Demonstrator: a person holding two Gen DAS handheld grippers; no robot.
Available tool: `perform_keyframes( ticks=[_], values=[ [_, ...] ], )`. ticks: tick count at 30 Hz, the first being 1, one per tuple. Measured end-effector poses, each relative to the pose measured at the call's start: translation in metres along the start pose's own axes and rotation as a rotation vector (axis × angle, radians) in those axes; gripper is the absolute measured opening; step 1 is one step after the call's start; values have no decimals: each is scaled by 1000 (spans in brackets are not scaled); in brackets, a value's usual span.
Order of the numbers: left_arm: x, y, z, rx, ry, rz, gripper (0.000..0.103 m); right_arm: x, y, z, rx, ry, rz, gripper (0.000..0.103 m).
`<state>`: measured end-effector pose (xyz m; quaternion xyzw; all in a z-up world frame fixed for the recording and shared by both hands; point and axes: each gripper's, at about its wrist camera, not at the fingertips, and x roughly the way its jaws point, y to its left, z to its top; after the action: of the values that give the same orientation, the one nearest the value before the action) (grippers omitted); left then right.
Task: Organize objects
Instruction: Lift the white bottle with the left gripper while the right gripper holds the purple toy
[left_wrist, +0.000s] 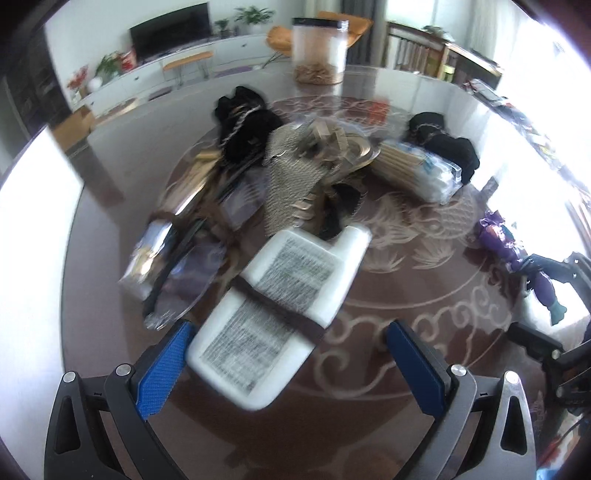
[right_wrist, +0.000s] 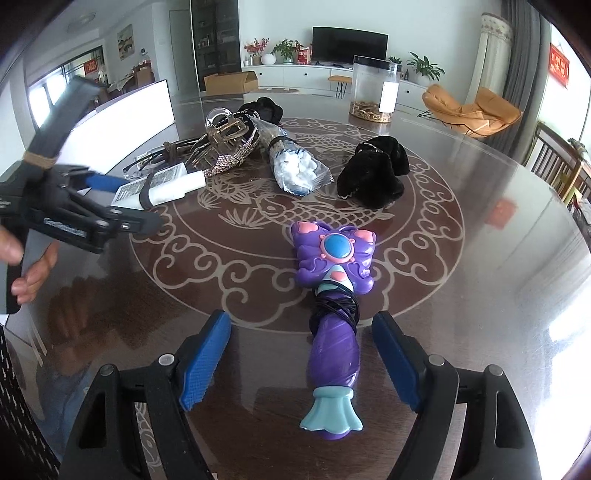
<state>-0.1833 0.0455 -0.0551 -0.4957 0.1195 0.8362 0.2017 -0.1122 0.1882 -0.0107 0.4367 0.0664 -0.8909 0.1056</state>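
Note:
A white bottle (left_wrist: 275, 312) with a printed label and a dark band lies on the table between the open jaws of my left gripper (left_wrist: 290, 363); it also shows in the right wrist view (right_wrist: 159, 188), where the left gripper (right_wrist: 122, 205) reaches it from the left. A purple toy wand (right_wrist: 334, 291) with a teal end lies on the table between the open jaws of my right gripper (right_wrist: 301, 356), not gripped. It shows at the right in the left wrist view (left_wrist: 517, 254). The left wrist view is blurred.
A pile of hair clips and headbands (right_wrist: 225, 144), a bag of cotton (right_wrist: 295, 166), black scrunchies (right_wrist: 373, 170) and a clear jar (right_wrist: 375, 88) stand on the round patterned glass table (right_wrist: 498, 258). A person's hand (right_wrist: 26, 266) holds the left gripper.

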Motion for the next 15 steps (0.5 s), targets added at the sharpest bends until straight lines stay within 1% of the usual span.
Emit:
perform_keyframes(
  ticks=[4,5,6,8,9,10,11,13,14,15],
  values=[
    [-3,-8,-4,14,-25,-8,103,0,0,-1,1,1,2,80],
    [-7,-9,-7,11,-43,-4,96,0,0,-1,2,0,1,80],
    [-13,-10,-11,3,-64,-2,76,0,0,0,3,-1,1,80],
    [-22,-11,-18,-22,-73,-3,54,0,-1,-1,5,-2,0,80],
    [-26,-11,-22,-31,-71,-14,50,0,-1,-1,6,-2,-1,80],
    [-31,-13,-27,-40,-71,-26,49,0,-1,-1,6,-3,-2,80],
    [-34,-16,-34,-42,-70,-20,49,0,0,-1,6,-3,-3,80],
    [-39,-24,-45,-37,-65,16,50,0,-1,-1,6,-4,-5,80],
    [-40,-25,-46,-37,-63,25,56,0,-1,-1,5,-4,-6,80],
    [-38,-28,-46,-44,-50,34,74,0,0,-1,5,-4,-5,80]
  ],
)
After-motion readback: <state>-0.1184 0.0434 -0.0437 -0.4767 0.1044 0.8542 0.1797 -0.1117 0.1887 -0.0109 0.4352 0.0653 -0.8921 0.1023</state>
